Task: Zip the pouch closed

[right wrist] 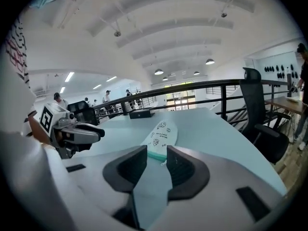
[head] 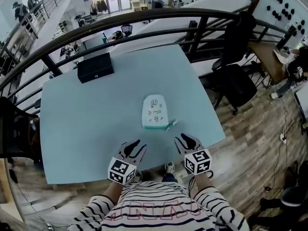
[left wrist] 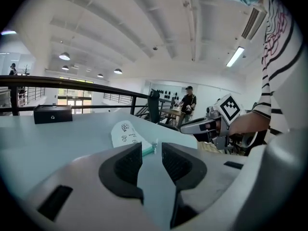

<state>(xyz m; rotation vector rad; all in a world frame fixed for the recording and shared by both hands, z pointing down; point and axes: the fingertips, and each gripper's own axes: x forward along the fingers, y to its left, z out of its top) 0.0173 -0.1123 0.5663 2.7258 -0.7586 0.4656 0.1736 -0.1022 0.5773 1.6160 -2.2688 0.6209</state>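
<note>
A white pouch [head: 154, 110] with small drawings and a teal bottom edge lies flat in the middle of the pale blue table [head: 82, 124]. Its zipper tab [head: 171, 124] sticks out at the near right corner. My left gripper [head: 133, 145] hovers near the table's front edge, short of the pouch and to its left, jaws open and empty. My right gripper [head: 185, 139] is level with it on the right, also open and empty. The pouch [left wrist: 126, 133] shows just beyond the left gripper [left wrist: 151, 153], and the pouch [right wrist: 161, 134] also lies past the right gripper [right wrist: 157, 160].
A black box [head: 95, 67] sits at the table's far left corner. A dark railing [head: 144, 20] curves behind the table, and a black office chair [head: 236, 81] stands off its right side. A person [left wrist: 187, 100] stands far behind the table.
</note>
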